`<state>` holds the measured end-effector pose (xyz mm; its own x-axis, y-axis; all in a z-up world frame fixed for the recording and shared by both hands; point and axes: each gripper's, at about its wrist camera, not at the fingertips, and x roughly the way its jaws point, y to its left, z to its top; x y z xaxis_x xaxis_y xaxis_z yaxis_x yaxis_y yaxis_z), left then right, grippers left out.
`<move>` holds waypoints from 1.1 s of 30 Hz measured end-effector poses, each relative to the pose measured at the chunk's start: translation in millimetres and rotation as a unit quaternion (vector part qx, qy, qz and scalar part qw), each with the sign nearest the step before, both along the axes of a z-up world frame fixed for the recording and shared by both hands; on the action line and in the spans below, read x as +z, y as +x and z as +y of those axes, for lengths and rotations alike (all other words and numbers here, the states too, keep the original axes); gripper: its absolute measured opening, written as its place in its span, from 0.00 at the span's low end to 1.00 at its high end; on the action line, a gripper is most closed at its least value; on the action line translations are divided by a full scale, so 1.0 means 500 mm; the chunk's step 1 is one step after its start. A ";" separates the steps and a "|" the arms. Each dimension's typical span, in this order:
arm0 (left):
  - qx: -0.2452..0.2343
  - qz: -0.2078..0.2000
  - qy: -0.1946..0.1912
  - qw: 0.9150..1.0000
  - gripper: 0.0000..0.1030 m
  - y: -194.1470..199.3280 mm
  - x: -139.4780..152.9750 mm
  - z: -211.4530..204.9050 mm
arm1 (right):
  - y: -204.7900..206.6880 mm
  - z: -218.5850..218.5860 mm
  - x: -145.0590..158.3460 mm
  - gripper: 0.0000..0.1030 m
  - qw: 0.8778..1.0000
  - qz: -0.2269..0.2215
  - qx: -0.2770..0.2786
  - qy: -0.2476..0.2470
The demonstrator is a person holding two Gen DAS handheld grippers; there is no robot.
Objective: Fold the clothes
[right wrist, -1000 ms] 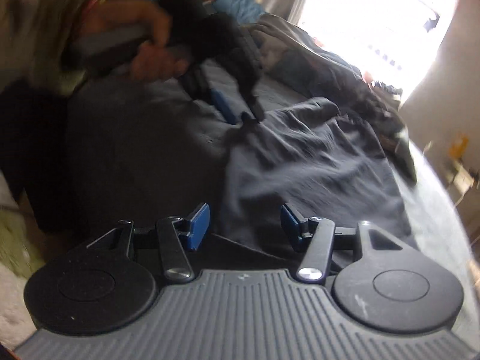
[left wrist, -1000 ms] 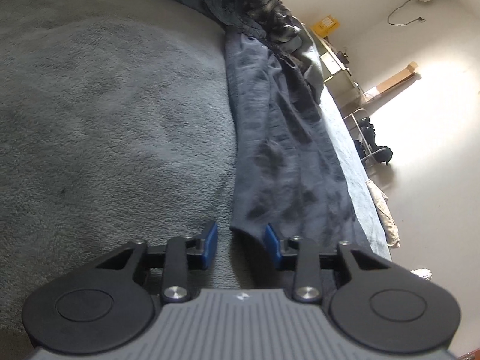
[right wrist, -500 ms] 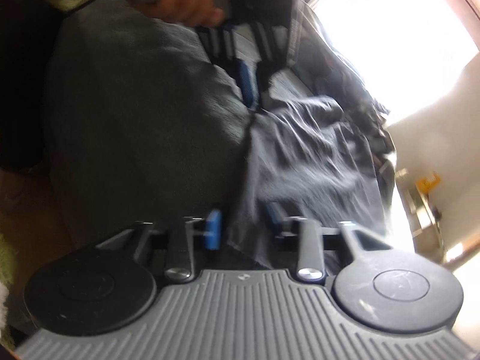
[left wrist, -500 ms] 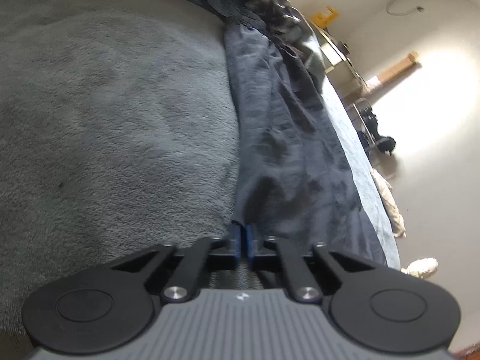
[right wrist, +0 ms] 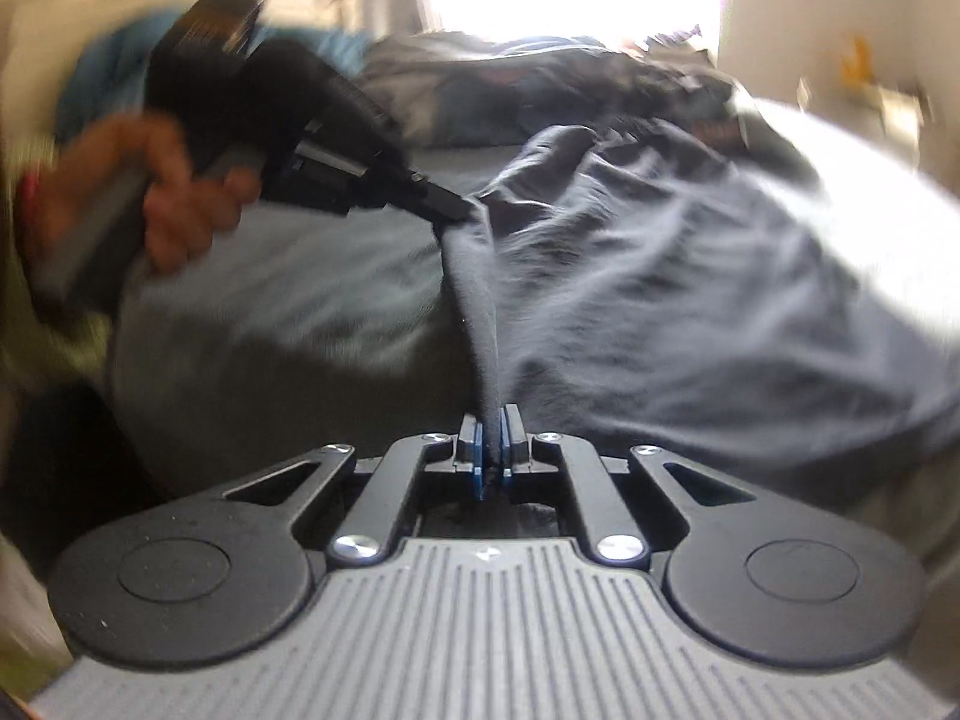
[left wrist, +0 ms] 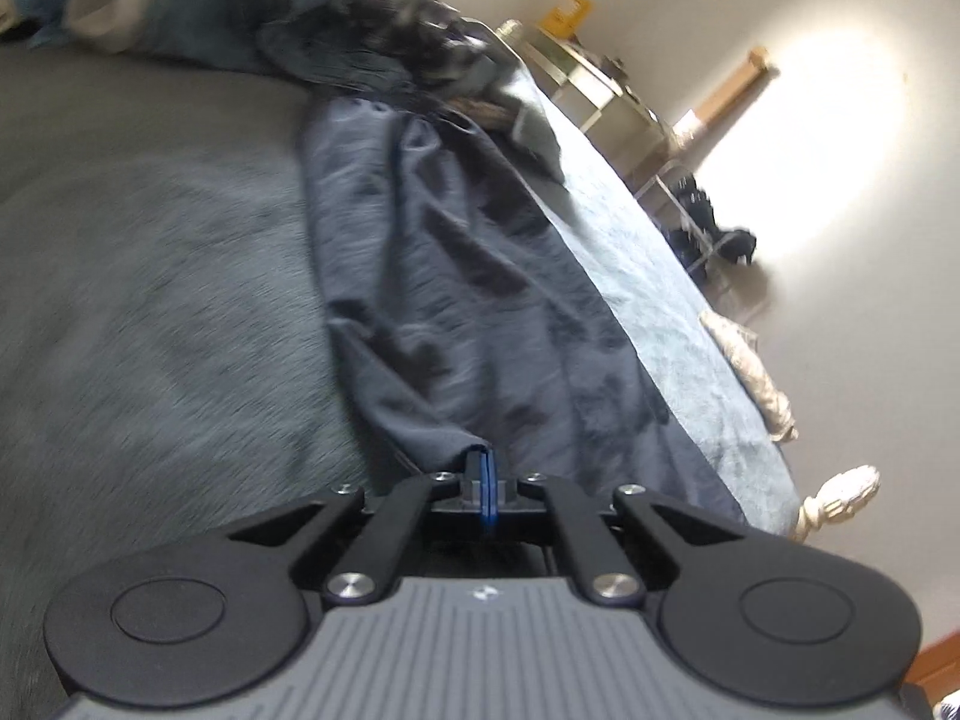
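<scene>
Dark grey garment (left wrist: 480,300) spread on the grey blanket (left wrist: 150,300), pinched at one edge by both grippers.

The right gripper (right wrist: 493,450), its jaws just closed, clamps a bunched fold; the left gripper (left wrist: 482,474) grips a corner beyond it, edge stretched between. No readable writing.

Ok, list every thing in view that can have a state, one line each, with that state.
left gripper: shut on a corner of the dark garment.
right gripper: shut on the garment's edge, jaws just closed.
dark garment: wrinkled, unfolded, near edge lifted taut between both grippers, the rest lying on the bed.
clothes pile: heaped, unfolded, at the far end.
grey blanket: spread over the bed.
</scene>
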<state>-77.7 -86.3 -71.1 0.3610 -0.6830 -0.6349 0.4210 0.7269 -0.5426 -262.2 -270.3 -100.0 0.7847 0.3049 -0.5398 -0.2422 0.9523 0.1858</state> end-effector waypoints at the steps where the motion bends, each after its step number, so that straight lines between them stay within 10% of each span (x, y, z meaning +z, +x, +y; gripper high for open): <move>1: -0.006 0.000 0.009 1.000 0.01 0.008 0.002 -0.017 | 0.004 -0.015 -0.003 0.04 1.000 0.006 -0.008 0.028; 12: -0.061 0.020 0.080 0.995 0.03 0.064 -0.023 -0.142 | 0.019 -0.111 -0.055 0.04 0.973 0.042 -0.076 0.213; 21: -0.051 -0.043 0.002 0.998 0.40 0.051 0.052 -0.053 | 0.026 -0.176 -0.105 0.04 0.927 0.079 -0.116 0.347; 33: -0.089 -0.166 0.145 0.971 0.32 0.008 -0.013 -0.083 | 0.037 -0.186 -0.115 0.06 0.915 0.089 -0.129 0.372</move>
<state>-73.9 -127.9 -77.7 0.4716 -0.5627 -0.6790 0.6711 0.7285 -0.1376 -243.7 -363.4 -157.7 0.8017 0.4577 -0.3844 0.0696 0.5674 0.8205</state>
